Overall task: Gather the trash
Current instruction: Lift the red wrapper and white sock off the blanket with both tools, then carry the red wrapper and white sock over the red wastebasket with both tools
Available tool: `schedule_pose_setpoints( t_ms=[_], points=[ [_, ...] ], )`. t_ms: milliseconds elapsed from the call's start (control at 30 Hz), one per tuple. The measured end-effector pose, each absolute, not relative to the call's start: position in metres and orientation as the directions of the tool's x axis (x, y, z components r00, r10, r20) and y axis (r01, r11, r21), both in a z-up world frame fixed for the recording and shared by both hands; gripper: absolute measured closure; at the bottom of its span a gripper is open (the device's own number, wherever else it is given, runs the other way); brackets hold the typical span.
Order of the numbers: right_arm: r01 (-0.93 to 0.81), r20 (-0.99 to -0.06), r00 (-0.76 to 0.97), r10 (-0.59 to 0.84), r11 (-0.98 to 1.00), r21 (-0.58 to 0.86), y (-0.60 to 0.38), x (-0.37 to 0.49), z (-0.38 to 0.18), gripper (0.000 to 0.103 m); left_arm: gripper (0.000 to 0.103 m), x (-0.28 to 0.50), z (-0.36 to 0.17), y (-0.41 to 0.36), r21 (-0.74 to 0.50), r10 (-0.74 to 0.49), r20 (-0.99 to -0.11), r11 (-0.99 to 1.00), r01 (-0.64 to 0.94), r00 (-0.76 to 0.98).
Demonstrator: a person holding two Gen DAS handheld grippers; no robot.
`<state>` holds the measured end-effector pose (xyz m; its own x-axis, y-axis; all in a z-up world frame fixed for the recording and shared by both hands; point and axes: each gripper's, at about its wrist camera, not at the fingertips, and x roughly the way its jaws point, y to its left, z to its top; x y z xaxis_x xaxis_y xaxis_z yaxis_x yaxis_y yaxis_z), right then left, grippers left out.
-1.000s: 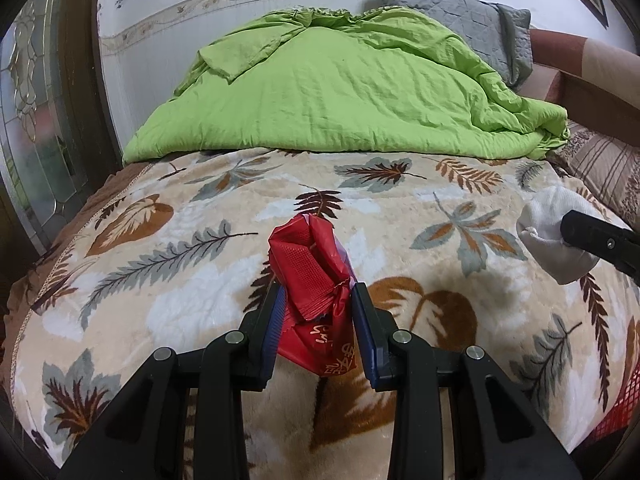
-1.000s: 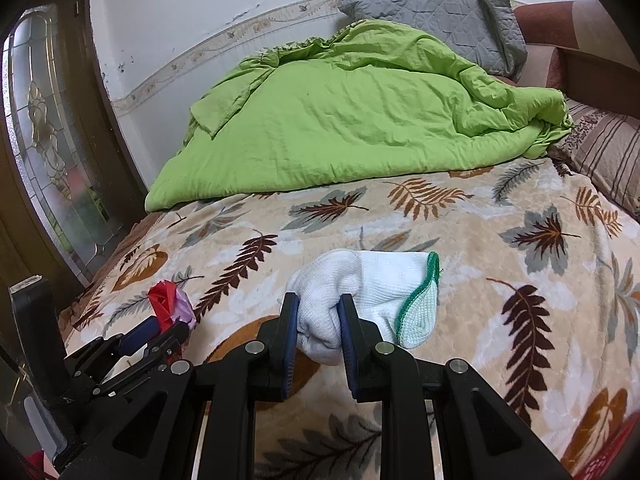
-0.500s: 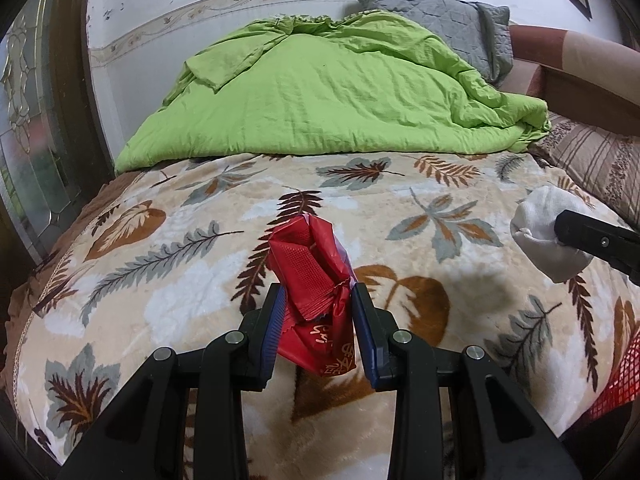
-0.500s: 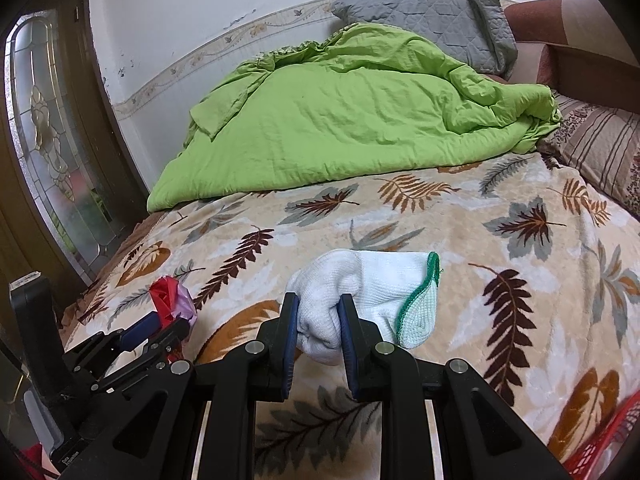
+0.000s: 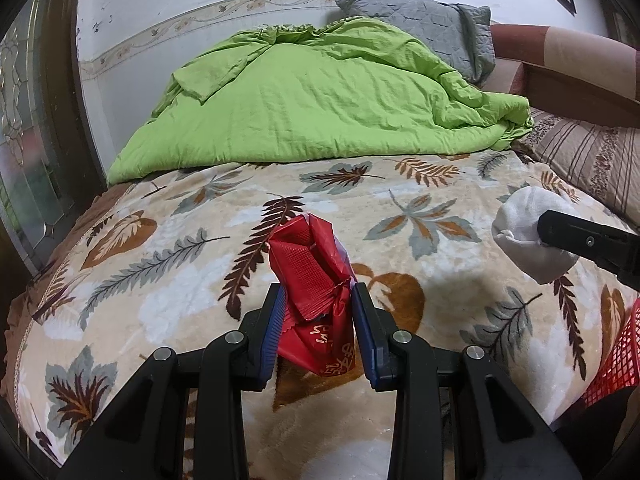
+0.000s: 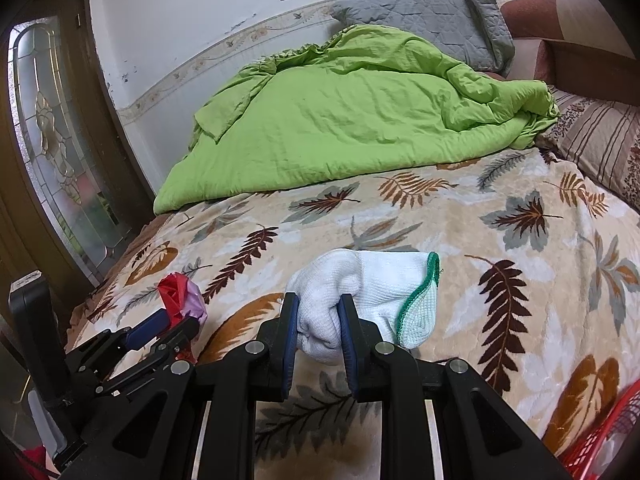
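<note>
My left gripper (image 5: 318, 300) is shut on a crumpled red wrapper (image 5: 310, 276) and holds it above the leaf-patterned blanket (image 5: 160, 280). The wrapper also shows in the right wrist view (image 6: 178, 294), with the left gripper (image 6: 168, 326) at the lower left. My right gripper (image 6: 318, 308) is shut on a white glove with a green cuff (image 6: 372, 284), held above the blanket (image 6: 520, 280). In the left wrist view the glove (image 5: 528, 236) and one right finger (image 5: 588, 240) show at the right edge.
A rumpled green duvet (image 5: 320, 96) covers the far half of the bed, with a grey pillow (image 5: 420, 28) behind it and a striped pillow (image 5: 592, 152) at right. A red mesh basket (image 5: 616, 364) sits at the lower right, off the bed's near edge. A glass-panelled door (image 6: 60, 168) stands left.
Both grippers have drawn back toward the bed's near edge with their loads still held. The red basket shows more at the lower right.
</note>
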<state>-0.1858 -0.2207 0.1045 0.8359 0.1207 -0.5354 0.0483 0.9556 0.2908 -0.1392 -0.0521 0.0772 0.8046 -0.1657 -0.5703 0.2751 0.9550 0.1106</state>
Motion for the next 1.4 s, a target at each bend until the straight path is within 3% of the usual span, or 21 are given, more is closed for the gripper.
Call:
schedule_pose_setpoints(
  t_ms=[700,1400],
  points=[
    [0.049,-0.532,0.837,0.128,0.951,0.305,-0.219,-0.187,0.105,0.081,0.070,-0.143,0.076,-0.059,0.117,-0.171,-0.565,0.952,0.284,0.807],
    [0.058,-0.495,0.862,0.110,0.948,0.313,-0.235,-0.225,0.125,0.081,0.070,-0.163,0.093,-0.081,0.102,-0.259,-0.549,0.923,0.371,0.795]
  ],
)
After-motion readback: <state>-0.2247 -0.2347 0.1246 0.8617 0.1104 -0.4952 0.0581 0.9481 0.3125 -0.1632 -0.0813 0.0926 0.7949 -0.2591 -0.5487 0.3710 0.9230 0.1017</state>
